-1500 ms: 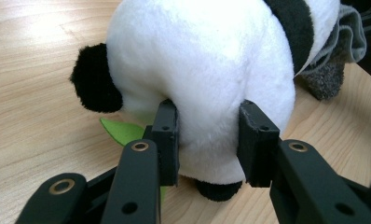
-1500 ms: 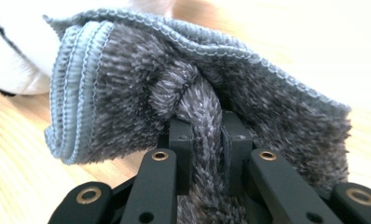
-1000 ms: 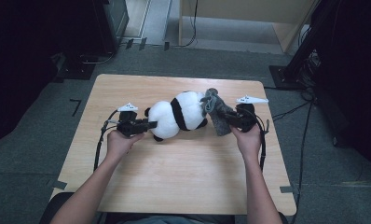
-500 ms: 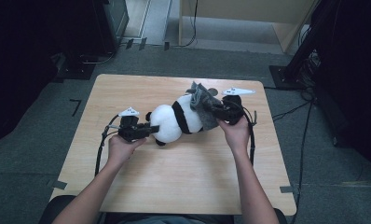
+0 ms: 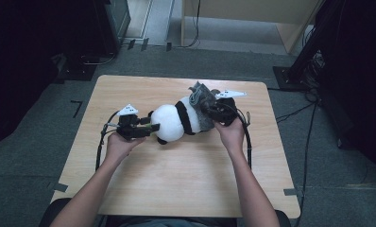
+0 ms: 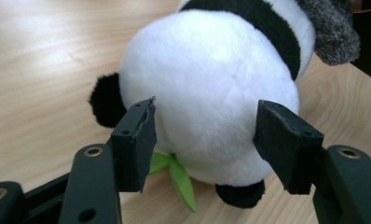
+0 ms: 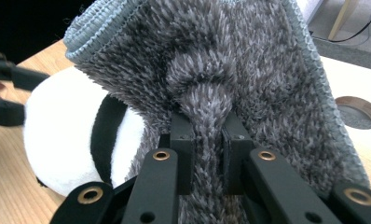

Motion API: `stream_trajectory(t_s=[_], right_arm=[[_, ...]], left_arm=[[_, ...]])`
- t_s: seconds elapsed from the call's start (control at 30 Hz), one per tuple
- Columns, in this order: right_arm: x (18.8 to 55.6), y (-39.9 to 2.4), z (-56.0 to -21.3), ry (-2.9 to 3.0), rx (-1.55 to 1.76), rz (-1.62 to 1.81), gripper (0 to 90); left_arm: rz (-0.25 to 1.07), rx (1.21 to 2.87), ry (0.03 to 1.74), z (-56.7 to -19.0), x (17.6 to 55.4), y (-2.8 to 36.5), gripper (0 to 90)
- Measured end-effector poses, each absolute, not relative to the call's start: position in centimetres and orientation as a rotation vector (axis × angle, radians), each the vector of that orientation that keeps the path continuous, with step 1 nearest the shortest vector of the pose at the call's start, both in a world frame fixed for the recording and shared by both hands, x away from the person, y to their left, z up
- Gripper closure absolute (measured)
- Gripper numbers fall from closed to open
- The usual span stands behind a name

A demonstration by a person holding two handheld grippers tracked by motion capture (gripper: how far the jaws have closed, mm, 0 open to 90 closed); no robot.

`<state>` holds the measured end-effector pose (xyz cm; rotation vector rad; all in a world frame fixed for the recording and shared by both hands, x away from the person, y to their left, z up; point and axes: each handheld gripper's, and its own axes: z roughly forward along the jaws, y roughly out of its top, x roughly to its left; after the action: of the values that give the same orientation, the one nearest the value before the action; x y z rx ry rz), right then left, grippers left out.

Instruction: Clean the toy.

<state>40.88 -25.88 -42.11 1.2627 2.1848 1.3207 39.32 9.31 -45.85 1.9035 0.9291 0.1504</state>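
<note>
A plush panda (image 5: 176, 123) is laid on the table (image 5: 176, 189), slightly toward twelve o'clock of its middle. A cloth (image 5: 201, 101) is draped over the panda's end toward two o'clock. The right gripper (image 5: 209, 109) is placed at three o'clock of the panda, against the cloth. The left gripper (image 5: 150, 128) is set at nine o'clock of the panda, just beside its rounded end. A leaf (image 6: 174, 170) is tucked under the panda, between it and the tabletop.
</note>
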Motion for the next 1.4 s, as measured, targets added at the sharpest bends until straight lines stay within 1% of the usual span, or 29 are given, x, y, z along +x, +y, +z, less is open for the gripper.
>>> stream_trajectory(t_s=[0.13, 0.3, 0.53, 0.6, 0.73, 0.77, 0.97, 1.2, 1.3, 1.33, 1.4], right_arm=[[41.1, -26.0, -42.2, 2.197, 1.254, 1.326, 79.9], [41.2, -26.2, -42.2, 2.217, 1.245, 1.335, 79.9], [41.3, -26.4, -42.4, 2.229, 1.234, 1.363, 79.8], [41.3, -26.4, -42.5, 2.235, 1.221, 1.373, 79.8], [41.3, -26.3, -42.6, 2.253, 1.195, 1.393, 79.8], [41.2, -26.3, -42.6, 2.261, 1.187, 1.392, 79.8], [40.8, -26.1, -42.7, 2.263, 1.153, 1.409, 79.8], [40.5, -25.3, -42.7, 2.240, 1.105, 1.388, 79.7], [40.5, -25.2, -42.8, 2.231, 1.113, 1.395, 79.6], [40.6, -25.2, -42.9, 2.226, 1.117, 1.398, 79.6], [40.6, -25.2, -42.9, 2.215, 1.128, 1.400, 79.5]], left_arm=[[0.145, 1.929, 0.896, -45.2, 40.4, 9.9, 34.9], [0.146, 1.946, 0.826, -44.6, 41.8, 10.1, 34.3], [0.067, 1.975, 0.754, -45.3, 44.1, 9.7, 32.5], [0.042, 1.993, 0.747, -45.8, 44.4, 9.5, 28.5], [0.061, 2.031, 0.743, -46.7, 44.5, 8.9, 14.6], [0.056, 2.036, 0.743, -46.9, 44.5, 8.8, 12.4], [0.013, 2.043, 0.641, -47.8, 44.5, 8.4, 11.4], [-0.068, 2.072, 0.594, -49.0, 44.2, 6.9, 0.4], [-0.090, 2.076, 0.600, -49.2, 44.0, 6.6, 0.0], [-0.100, 2.075, 0.596, -49.1, 44.0, 6.6, 1.3], [-0.107, 2.071, 0.596, -49.0, 43.8, 6.6, 9.6]])
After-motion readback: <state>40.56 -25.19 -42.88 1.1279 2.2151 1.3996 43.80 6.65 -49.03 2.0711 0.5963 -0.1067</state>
